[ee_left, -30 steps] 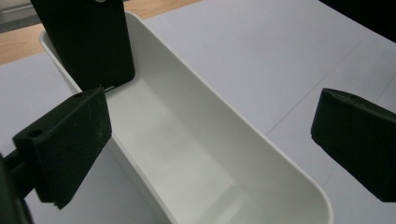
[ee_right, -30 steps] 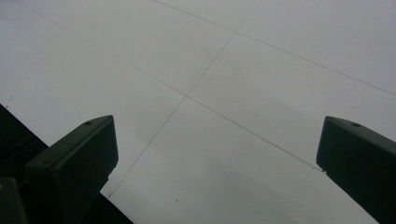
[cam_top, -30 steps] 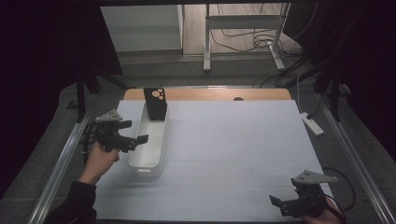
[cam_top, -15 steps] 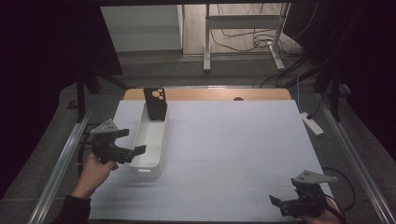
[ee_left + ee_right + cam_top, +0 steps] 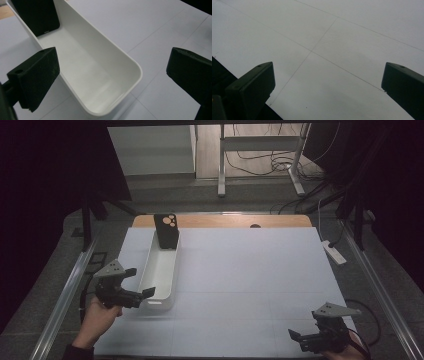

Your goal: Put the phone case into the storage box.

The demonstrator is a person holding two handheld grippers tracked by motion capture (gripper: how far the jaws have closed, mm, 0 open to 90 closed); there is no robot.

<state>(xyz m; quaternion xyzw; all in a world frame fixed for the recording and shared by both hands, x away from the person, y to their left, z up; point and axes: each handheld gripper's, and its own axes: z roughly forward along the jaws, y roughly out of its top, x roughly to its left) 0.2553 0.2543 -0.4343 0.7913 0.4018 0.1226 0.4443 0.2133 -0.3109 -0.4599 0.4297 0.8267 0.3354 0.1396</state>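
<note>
Left gripper (image 5: 145, 287): jaws wide, straddling near end of long white plastic bin (image 5: 161, 270).
Right gripper (image 5: 295, 336): jaws wide, over white desk (image 5: 250, 270).
Black phone case (image 5: 166, 231): upright in bin; no legible writing.

A white bin (image 5: 161, 270) holds a black phone case (image 5: 166, 231) with round cut-outs showing tan through them; the table cover (image 5: 250, 280) is pale grey-white, ruled with thin dark lines into a grid, over a tan wooden edge (image 5: 225, 221), and both grippers are black with grey plates
</note>
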